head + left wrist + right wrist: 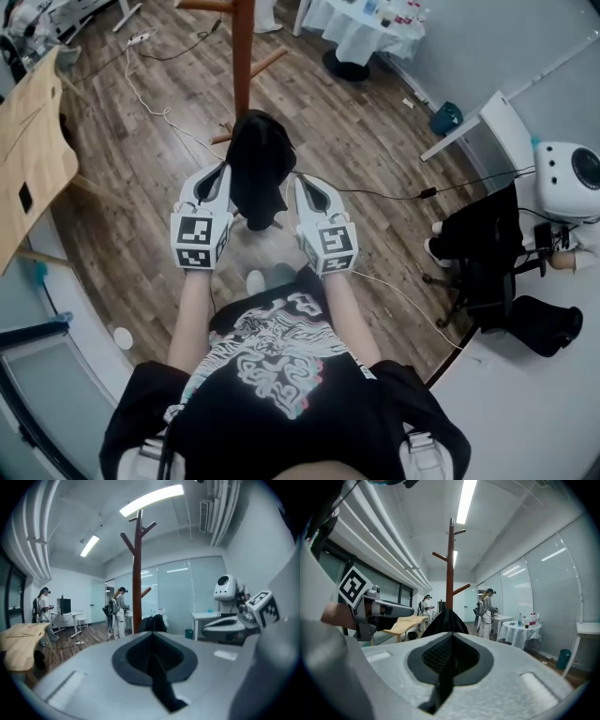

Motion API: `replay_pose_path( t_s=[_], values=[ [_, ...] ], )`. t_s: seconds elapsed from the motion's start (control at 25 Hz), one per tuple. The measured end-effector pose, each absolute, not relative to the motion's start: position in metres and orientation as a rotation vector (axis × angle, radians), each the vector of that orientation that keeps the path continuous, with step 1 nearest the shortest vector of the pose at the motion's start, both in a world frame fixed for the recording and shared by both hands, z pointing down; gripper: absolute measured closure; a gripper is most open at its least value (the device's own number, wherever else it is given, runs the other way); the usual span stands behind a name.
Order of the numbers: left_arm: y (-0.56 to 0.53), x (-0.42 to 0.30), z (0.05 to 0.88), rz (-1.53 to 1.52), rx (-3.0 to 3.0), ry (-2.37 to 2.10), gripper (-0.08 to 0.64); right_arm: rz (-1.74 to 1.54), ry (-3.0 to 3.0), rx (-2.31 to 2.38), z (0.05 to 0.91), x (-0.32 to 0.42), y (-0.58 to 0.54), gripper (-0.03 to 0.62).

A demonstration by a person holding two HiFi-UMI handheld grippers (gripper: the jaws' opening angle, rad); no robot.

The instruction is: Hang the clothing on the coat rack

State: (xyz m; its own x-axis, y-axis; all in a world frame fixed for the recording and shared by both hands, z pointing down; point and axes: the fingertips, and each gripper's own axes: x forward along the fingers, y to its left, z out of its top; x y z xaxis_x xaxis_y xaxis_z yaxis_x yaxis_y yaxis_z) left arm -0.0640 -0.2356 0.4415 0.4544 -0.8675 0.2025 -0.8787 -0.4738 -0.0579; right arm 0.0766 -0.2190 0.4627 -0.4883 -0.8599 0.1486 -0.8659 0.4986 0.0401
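Black clothing (258,167) hangs bunched between the two grippers, just near of the coat rack (242,66) pole, above the wood floor (131,202). Left gripper (221,176) and right gripper (305,187) each have fingers pressed together, pinching a fold of the fabric.

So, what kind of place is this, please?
Probably an indoor lab or office workroom: it has glass partition walls, a white robot standing at the side, and other people wearing headgear.
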Motion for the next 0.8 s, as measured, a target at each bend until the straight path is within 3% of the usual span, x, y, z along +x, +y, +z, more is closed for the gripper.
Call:
replay_pose_path(
  t_s=[0.36,0.8],
  values=[
    [-0.203,-0.053,0.441,0.314,2.557,-1.607,0.571,0.036,-2.602,1.454,0.462,0.089,-0.177,0.594],
    [-0.085,0.014,0.425,0.224,2.564,-1.492,0.571,0.008,-2.711,1.457,0.432,0.139,-0.069,0.594]
  ],
)
